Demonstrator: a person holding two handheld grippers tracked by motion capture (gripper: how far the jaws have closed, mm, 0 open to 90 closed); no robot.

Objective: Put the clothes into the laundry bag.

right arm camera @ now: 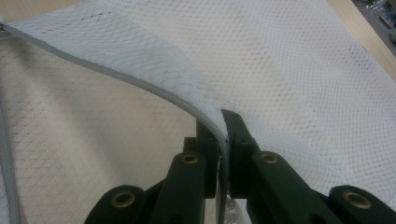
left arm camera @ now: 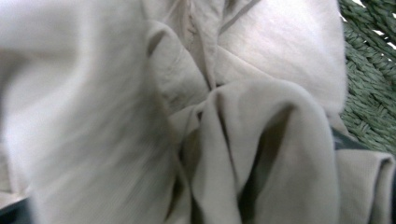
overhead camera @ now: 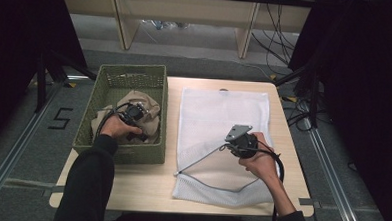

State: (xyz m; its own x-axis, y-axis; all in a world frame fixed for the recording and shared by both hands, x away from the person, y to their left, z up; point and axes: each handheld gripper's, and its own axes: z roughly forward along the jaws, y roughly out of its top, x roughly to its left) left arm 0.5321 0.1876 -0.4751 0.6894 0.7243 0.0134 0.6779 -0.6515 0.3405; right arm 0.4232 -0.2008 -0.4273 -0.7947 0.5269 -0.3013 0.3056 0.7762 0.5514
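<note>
While bag mouth is held up: right gripper (right arm camera: 223, 140) lifts zipper edge of white mesh bag (overhead camera: 223, 116), probably to keep it open for loading.
Right jaws: clamped together on that edge.
Left gripper (overhead camera: 133, 113): down in green basket (overhead camera: 130, 76), against beige garment (left arm camera: 261, 140).
Left jaws: cannot tell, buried in cloth.
</note>
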